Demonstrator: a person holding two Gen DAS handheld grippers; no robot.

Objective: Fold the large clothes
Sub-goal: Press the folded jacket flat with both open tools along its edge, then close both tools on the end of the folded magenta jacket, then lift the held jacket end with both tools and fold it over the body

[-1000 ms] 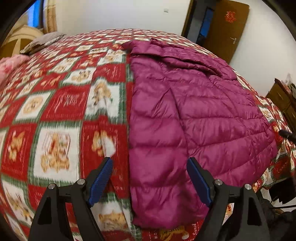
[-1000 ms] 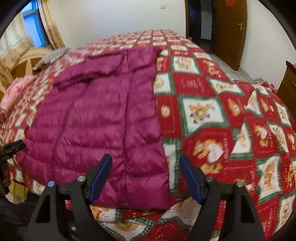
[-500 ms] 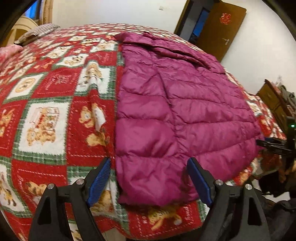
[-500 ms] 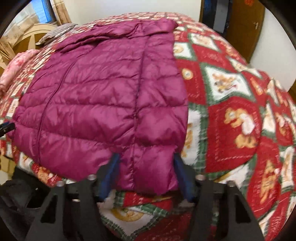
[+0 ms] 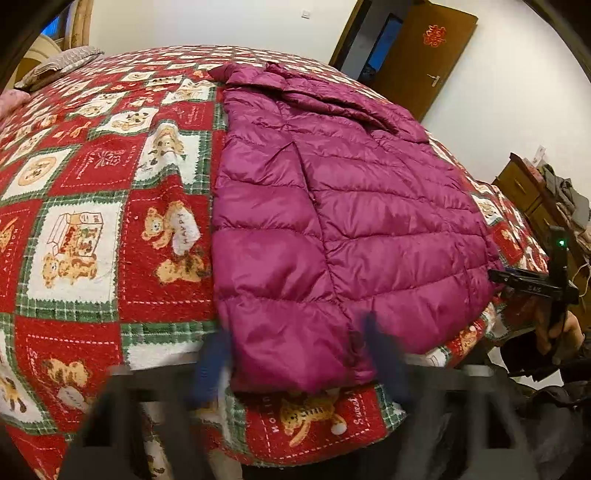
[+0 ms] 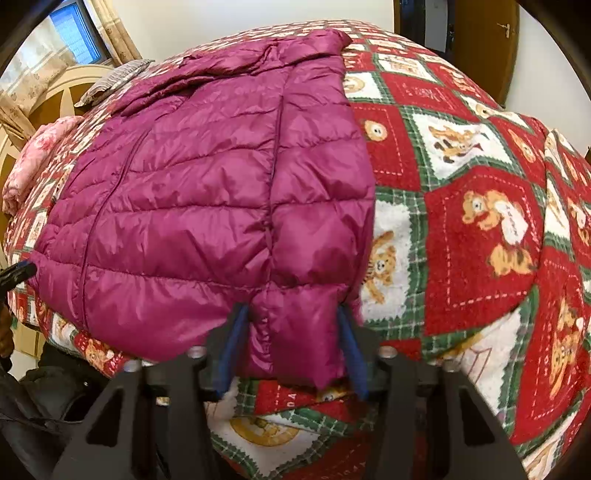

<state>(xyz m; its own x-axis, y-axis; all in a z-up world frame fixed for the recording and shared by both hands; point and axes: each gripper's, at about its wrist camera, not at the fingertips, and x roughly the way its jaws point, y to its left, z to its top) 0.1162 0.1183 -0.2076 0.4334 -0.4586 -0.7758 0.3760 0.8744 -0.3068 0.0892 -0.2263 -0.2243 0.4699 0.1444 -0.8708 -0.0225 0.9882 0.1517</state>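
Your left gripper (image 5: 299,365) sits at the hem of the purple quilted jacket (image 5: 351,206), at its near corner by the bed's foot edge; its blue fingers (image 5: 212,365) are smeared by motion blur, the jaws are closing, and the hem corner lies between them; whether the pads already press on the fabric cannot be told from the blur. Your right gripper (image 6: 291,347) is at the opposite hem corner; jaws closing here too, with a bunched fold of jacket between the blue pads (image 6: 232,343), which touch the fabric on both sides; fabric puckers at the left pad.

Jacket lies flat on the bed, back panel up, collar end away from you, hem at the near edge and slightly overhanging it; sleeves appear folded in near the collar. Bed cover (image 5: 92,229) is a red, green and white patchwork quilt with teddy-bear squares. In the left wrist view, your right hand (image 5: 557,332) and its gripper show at the far right edge, at the jacket's other corner. Brown door (image 5: 424,55) stands ajar beyond the bed; striped pillow (image 6: 114,79) at the headboard end; window (image 6: 75,33) behind it.
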